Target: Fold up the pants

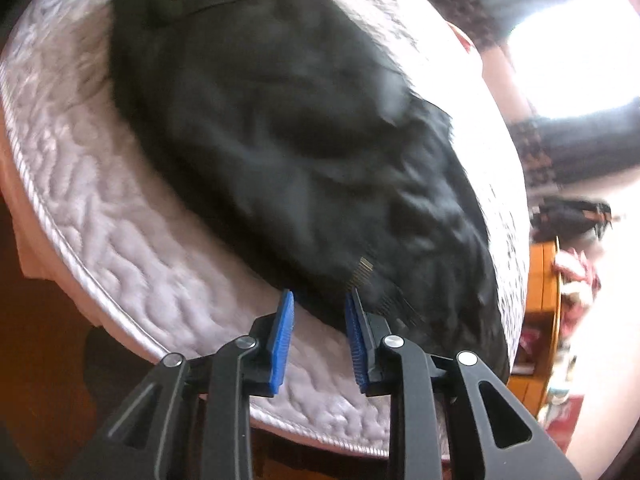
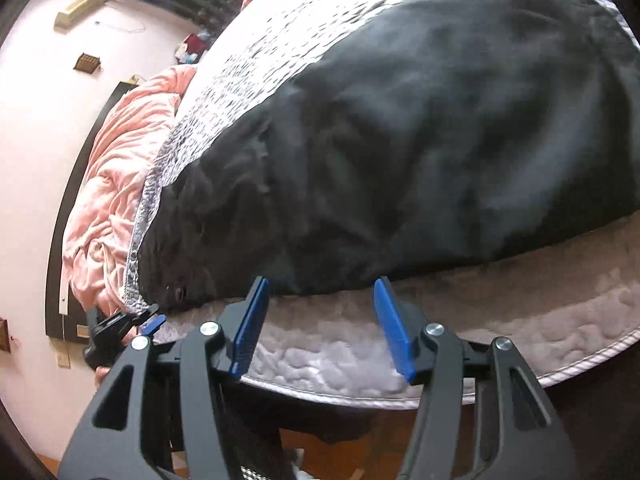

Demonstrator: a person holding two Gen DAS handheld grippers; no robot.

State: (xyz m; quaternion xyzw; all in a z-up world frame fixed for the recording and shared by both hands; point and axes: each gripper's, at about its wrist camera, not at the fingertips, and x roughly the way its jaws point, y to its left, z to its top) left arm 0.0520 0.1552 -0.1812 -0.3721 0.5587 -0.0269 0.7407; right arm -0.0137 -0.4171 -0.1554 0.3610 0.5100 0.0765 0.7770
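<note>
Left wrist view shows my left gripper [image 1: 320, 300] spread at the near edge of the mattress [image 1: 120, 216], its tips at the hem of the black pants [image 1: 280, 128], which lie flat along the mattress. My right gripper [image 2: 320, 292] is also spread, empty, just short of the cloth. I'd pinch both edges at matching points, then lift evenly.

A quilted white mattress [image 2: 520, 320] meets a pink blanket [image 2: 120, 168], pale wall [image 2: 32, 120] and bright window [image 1: 572, 48].
</note>
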